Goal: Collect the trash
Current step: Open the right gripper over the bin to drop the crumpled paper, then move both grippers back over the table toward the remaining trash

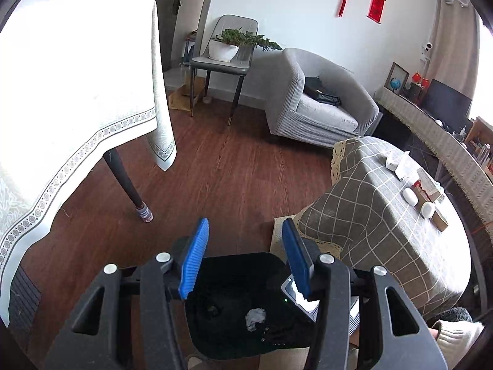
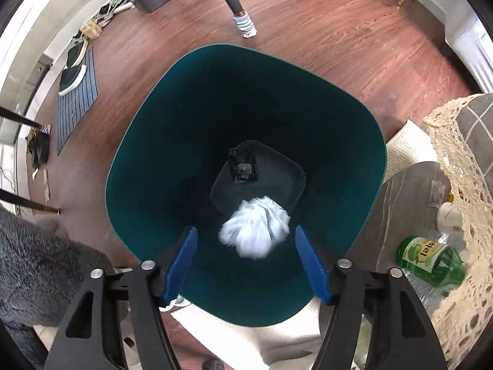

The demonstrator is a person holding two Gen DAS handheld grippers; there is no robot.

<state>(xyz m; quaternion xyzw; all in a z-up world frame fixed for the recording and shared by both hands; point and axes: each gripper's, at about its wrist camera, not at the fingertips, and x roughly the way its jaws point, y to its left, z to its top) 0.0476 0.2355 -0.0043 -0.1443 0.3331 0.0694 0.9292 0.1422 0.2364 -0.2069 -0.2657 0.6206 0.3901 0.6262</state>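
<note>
A dark green trash bin (image 2: 148, 160) stands on the wooden floor below my right gripper (image 2: 245, 242), which is open and empty right above its rim. A crumpled white paper ball (image 2: 255, 226), blurred, is inside the bin between the fingers, with a small dark object (image 2: 243, 166) at the bottom. My left gripper (image 1: 245, 237) is open and empty above the same bin (image 1: 234, 280), where the white paper (image 1: 255, 319) shows inside. A green bottle (image 2: 431, 262) lies on a low shelf at the right.
A table with a white cloth (image 1: 77, 92) stands at the left, its leg (image 1: 126, 182) on the floor. A checked-cloth table (image 1: 385, 215) with small boxes stands at the right. A grey armchair (image 1: 320, 101) and a chair with a plant (image 1: 231, 46) are behind. Shoes and a striped mat (image 2: 74, 92) lie at the left.
</note>
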